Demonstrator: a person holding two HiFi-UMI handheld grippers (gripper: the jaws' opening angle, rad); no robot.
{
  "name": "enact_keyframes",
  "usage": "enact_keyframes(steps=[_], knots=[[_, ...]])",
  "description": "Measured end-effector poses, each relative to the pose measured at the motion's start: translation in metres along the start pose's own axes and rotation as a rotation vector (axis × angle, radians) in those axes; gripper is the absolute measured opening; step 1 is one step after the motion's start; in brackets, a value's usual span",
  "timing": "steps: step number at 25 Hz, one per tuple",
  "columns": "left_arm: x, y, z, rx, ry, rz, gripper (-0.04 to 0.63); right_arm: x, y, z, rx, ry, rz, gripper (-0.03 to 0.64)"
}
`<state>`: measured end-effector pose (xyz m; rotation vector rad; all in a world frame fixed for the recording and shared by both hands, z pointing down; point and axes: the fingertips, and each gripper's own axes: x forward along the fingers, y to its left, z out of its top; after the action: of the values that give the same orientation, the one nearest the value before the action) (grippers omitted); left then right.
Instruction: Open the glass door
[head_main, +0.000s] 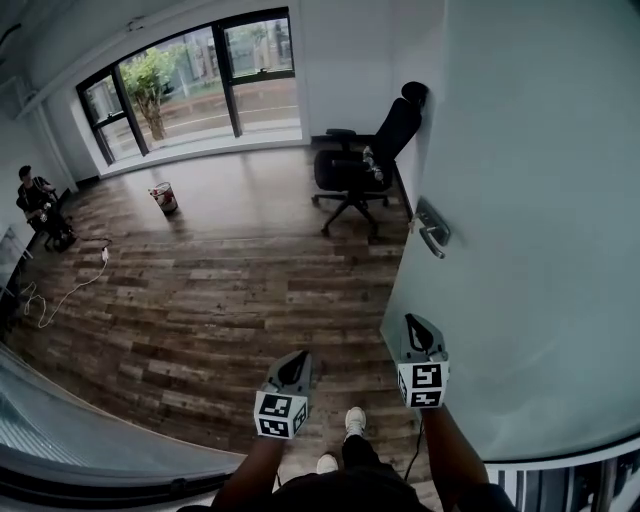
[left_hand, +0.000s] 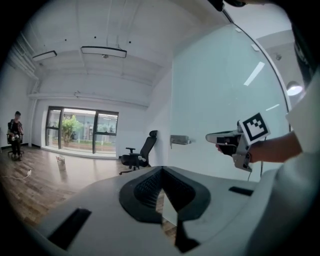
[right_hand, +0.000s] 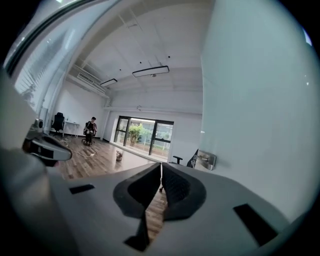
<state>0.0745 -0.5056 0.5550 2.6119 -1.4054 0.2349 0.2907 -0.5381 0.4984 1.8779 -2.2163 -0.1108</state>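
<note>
The frosted glass door (head_main: 530, 230) fills the right side of the head view, and its metal handle (head_main: 432, 228) juts out at its left edge. My right gripper (head_main: 414, 325) hovers close to the door, below and short of the handle, shut with nothing between its jaws. My left gripper (head_main: 299, 357) is further left over the wooden floor, also shut and empty. In the right gripper view the shut jaws (right_hand: 161, 166) point past the handle (right_hand: 207, 160), which sits to their right. The left gripper view shows its closed jaws (left_hand: 161, 171), the handle (left_hand: 180, 140) and the right gripper (left_hand: 214, 137) near it.
A black office chair (head_main: 362, 165) stands against the wall just beyond the door. A small bin (head_main: 164, 197) sits on the floor near the windows (head_main: 190, 85). A person (head_main: 40, 205) is seated at the far left, with a white cable (head_main: 70, 290) lying nearby.
</note>
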Motion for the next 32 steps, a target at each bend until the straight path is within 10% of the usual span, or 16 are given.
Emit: enact_keyframes(steps=[13, 32], knots=[[-0.094, -0.060, -0.004, -0.001, -0.017, -0.009, -0.002, -0.129, 0.069, -0.012, 0.072, 0.015, 0.039, 0.015], [-0.331, -0.287, -0.080, 0.014, -0.065, 0.064, -0.002, -0.454, 0.117, -0.064, 0.060, -0.050, 0.154, 0.015]])
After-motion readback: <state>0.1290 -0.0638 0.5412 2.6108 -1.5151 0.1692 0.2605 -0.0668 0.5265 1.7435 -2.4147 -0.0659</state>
